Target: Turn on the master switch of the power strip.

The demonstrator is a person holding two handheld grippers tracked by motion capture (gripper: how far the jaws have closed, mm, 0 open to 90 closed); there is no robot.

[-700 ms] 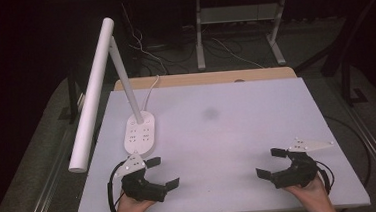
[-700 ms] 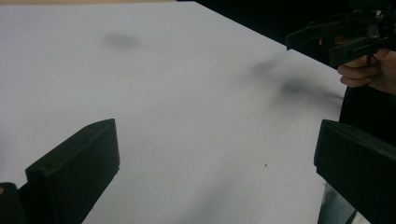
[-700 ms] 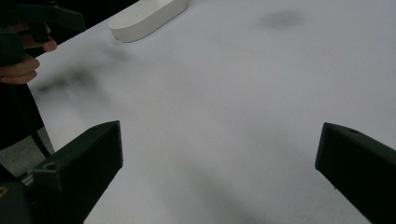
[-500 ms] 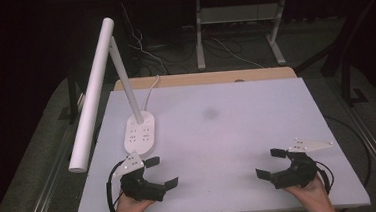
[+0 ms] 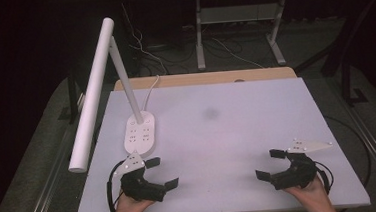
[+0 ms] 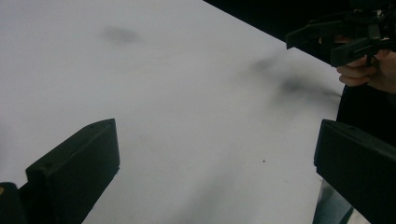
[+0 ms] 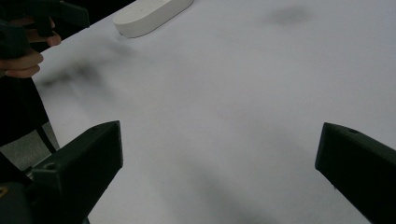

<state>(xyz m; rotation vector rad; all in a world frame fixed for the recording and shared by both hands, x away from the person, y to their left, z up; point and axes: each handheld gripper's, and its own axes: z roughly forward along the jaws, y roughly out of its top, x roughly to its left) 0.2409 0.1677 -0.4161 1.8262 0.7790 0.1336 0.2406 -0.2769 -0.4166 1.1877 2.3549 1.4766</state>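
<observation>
No real change over the last moment: my left gripper (image 5: pixel 163 174) and right gripper (image 5: pixel 269 164) sit parked at the near table (image 5: pixel 238 132) edge, jaws spread, empty. Desk lamp (image 5: pixel 140 134) base just beyond left one, untouched. Nothing started yet.

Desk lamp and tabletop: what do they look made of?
Desk lamp: looks like matte white plastic; smooth rounded base and tube head with no seams or shine, though painted metal can't be excluded for the stem. Tabletop: pale matte sheet, probably laminate or coated board; soft shadows, no glare, faint dark smudges. A tan wood-like edge shows behind it.
</observation>
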